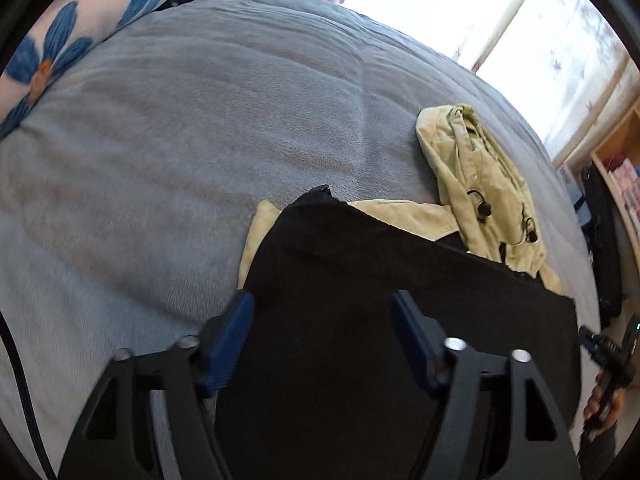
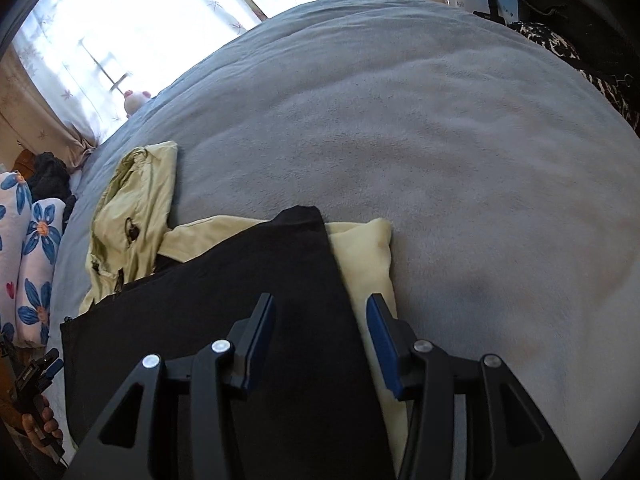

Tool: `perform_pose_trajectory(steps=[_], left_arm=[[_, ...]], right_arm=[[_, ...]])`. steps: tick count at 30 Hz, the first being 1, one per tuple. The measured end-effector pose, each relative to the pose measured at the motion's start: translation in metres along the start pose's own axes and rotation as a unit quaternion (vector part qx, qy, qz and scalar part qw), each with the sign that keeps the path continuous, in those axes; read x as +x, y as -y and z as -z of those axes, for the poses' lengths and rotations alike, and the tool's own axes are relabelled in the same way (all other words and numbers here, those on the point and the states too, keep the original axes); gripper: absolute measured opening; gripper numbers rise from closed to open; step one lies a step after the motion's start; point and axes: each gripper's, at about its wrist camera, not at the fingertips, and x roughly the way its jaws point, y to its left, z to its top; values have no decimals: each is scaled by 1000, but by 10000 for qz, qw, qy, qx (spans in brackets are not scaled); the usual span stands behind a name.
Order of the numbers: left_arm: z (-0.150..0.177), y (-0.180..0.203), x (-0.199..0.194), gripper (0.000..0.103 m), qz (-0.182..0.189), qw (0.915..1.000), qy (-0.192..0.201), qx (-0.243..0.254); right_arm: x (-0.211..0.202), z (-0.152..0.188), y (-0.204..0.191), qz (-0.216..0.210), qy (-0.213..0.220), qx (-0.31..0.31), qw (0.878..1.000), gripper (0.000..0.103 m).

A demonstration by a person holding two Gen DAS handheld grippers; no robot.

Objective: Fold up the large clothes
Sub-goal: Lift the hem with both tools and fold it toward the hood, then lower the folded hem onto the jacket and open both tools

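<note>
A large black garment (image 1: 360,280) lies flat on the grey bed, over a pale yellow jacket (image 1: 480,176) that sticks out beyond it, crumpled at the far side. My left gripper (image 1: 322,304) is open and empty, just above the garment's left edge. In the right wrist view the black garment (image 2: 260,280) and yellow jacket (image 2: 132,216) show again; my right gripper (image 2: 320,308) is open and empty, above the black garment's right edge where yellow fabric (image 2: 364,248) peeks out. Each gripper shows at the other view's edge: the right gripper (image 1: 612,356) and the left gripper (image 2: 36,376).
The grey blanket (image 1: 180,152) covers the bed. Floral pillows (image 1: 80,28) lie at its head, also in the right wrist view (image 2: 32,248). A pink plush toy (image 2: 134,100) sits by the bright window. Shelves (image 1: 624,168) and dark bags (image 2: 580,40) stand beside the bed.
</note>
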Motion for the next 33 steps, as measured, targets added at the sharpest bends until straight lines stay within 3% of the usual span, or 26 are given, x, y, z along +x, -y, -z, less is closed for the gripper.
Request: perform_pose_trajectory(steps=[4,12,13,15,17,20,27,31,33], left_arm=[[-8,3,11,45,-127,9997,1,192],[-22,13,36,45,-429,9982,21,407],[-22,14,38,45,-465,9978,21,472],[-22,18,42,43,-544,9968,51,590],[-20,22,41,0,-737,9944,196,730],[-18,23,37,0,-857,9929,355,747],[-32,28,2,0,-1122,9843,1175,693],[-41,28,5,0,-1064,9854,1138,691],[-44,26,13,0,-928,9887,960,678]], right_arm=[[17,-9,-5,85,-82,-174,9998,47],[35,-16,-23,143,-90,-574,9982,46],[36,-15,-25,168,-67,-644,9978,44],[37,-14,-29,291,-29,-764,9966,22],[33,-11,-31,399,87,-849,9956,12],[22,-6,-31,460,323,-870,9946,8],[-19,-10,-43,522,1204,-950,9868,7],[-20,-24,-57,745,1528,-1064,9797,7],[-6,-32,-55,861,1378,-919,9824,7]])
